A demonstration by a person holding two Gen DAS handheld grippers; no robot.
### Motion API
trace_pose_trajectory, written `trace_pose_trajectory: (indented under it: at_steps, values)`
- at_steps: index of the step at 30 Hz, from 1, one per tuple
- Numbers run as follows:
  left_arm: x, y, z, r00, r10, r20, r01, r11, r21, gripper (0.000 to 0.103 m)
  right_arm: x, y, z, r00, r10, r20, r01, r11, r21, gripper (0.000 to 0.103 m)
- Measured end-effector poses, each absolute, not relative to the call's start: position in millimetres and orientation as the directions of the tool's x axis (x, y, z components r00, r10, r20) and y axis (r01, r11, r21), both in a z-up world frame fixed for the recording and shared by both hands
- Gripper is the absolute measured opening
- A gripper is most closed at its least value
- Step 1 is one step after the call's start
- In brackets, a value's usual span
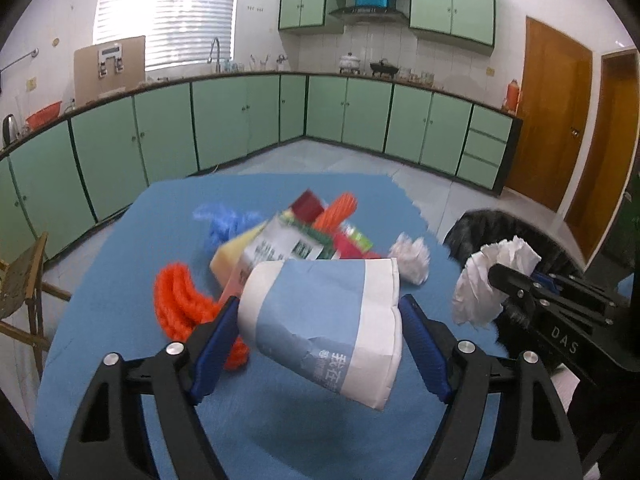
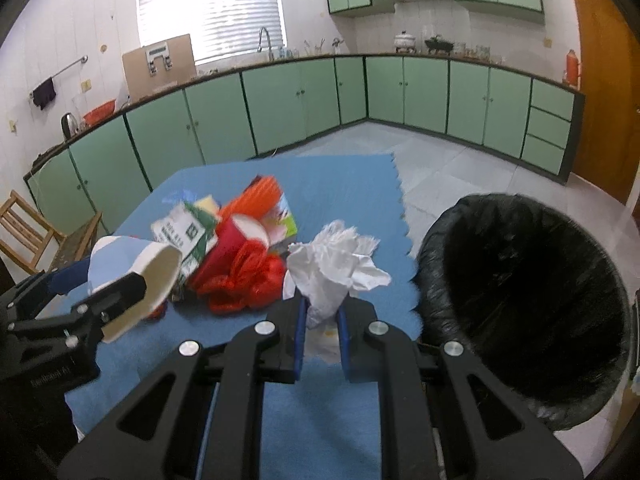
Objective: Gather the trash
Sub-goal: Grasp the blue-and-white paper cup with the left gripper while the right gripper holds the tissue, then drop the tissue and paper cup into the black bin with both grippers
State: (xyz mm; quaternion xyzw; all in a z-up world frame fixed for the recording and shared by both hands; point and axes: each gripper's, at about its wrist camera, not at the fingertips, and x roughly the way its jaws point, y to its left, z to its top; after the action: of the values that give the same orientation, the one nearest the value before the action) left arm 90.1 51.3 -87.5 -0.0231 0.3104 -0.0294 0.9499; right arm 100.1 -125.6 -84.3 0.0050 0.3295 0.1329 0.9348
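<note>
From the left wrist, the left hand-held gripper clamps a blue-and-white paper cup above the table — lifted, awaiting disposal. From the right wrist, the right hand-held gripper pinches a crumpled tissue beside the black-lined bin — next, probably, carry over its mouth and release.

Reads "DAS" in pale capitals on the black body of the right gripper, seen from the left wrist view. Shows white Chinese characters, partly legible as "我在", on the blue band of the paper cup. Carries black print and a code square on the crumpled white carton, too blurred to read.
</note>
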Motion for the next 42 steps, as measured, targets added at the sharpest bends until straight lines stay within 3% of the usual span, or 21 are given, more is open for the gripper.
trace_pose_trajectory:
  at_steps: [11, 24, 27, 30, 32, 34, 37, 42]
  values:
    - [133, -22, -51, 0.829, -0.236, -0.508, 0.21, 0.972, -0.109, 0.078, 107, -219, -37, 0.847, 0.116, -0.519, -0.083, 0.993, 0.087, 0.013]
    - [221, -165, -75, 0.755, -0.388, -0.528, 0.387, 0.914, -0.119, 0.08, 145, -342, -87, 0.8, -0.077, -0.595, 0.163, 0.982, 0.091, 0.017]
    - [239, -189, -89, 0.71, -0.411, -0.572, 0.414, 0.9, -0.133, 0.086, 150, -360, -102, 0.779, -0.109, -0.617, 0.208, 0.974, 0.091, 0.025]
    - [249, -203, -98, 0.677, -0.423, -0.602, 0.426, 0.893, -0.149, 0.091, 149, -369, -109, 0.768, -0.136, -0.625, 0.246, 0.965, 0.092, 0.046]
    - [248, -202, -99, 0.671, -0.425, -0.607, 0.425, 0.892, -0.155, 0.091, 148, -374, -108, 0.77, -0.146, -0.622, 0.259, 0.961, 0.095, 0.051]
    - [245, -194, -96, 0.682, -0.423, -0.596, 0.415, 0.895, -0.161, 0.091, 143, -373, -107, 0.771, -0.164, -0.615, 0.273, 0.958, 0.087, 0.071]
    - [236, -173, -88, 0.724, -0.394, -0.567, 0.389, 0.911, -0.135, 0.092, 141, -363, -101, 0.784, -0.169, -0.597, 0.268, 0.96, 0.08, 0.083]
    - [212, -115, -67, 0.811, -0.285, -0.51, 0.287, 0.955, -0.078, 0.093, 142, -318, -84, 0.825, -0.109, -0.555, 0.191, 0.977, 0.092, 0.086]
